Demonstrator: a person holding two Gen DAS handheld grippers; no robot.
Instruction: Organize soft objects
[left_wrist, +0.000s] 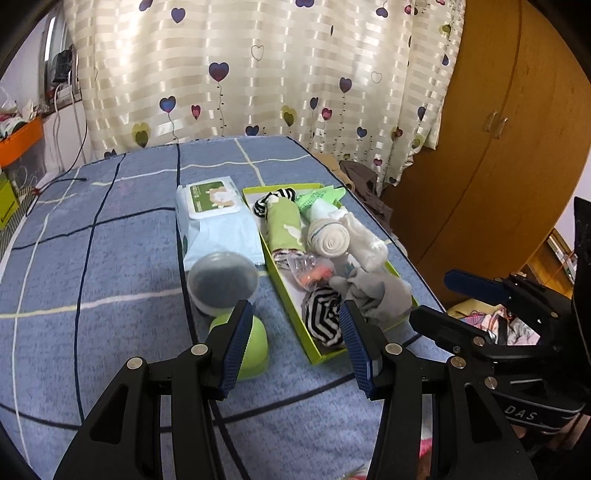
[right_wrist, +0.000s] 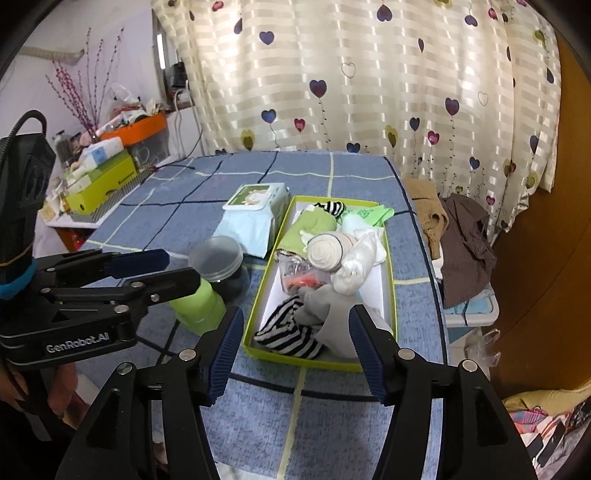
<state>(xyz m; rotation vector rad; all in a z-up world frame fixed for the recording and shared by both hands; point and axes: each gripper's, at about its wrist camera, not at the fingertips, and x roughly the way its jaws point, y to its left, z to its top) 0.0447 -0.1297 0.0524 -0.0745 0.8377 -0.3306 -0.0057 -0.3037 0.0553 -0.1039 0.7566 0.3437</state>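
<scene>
while both sets of jaws stand wide and hold nothing, the left gripper (left_wrist: 291, 339) and right gripper (right_wrist: 295, 343) hang above the blue checked desk (left_wrist: 110, 258). one green box (right_wrist: 391, 295) lies there, crowded with soft rolled socks: two striped black-and-white, one grey (right_wrist: 321, 314), one cream (right_wrist: 325, 253), one green. one wipes pack (left_wrist: 214, 221) lies beside it.

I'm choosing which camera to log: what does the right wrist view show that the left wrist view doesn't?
Only the right wrist view shows the pink twig decoration, the stacked boxes on the side shelf and the brown clothes in full. Only the left wrist view shows the wooden wardrobe doors with handles. Both show the green box of rolled socks, the wipes pack, the clear-lidded jar and both grippers open and empty.
</scene>
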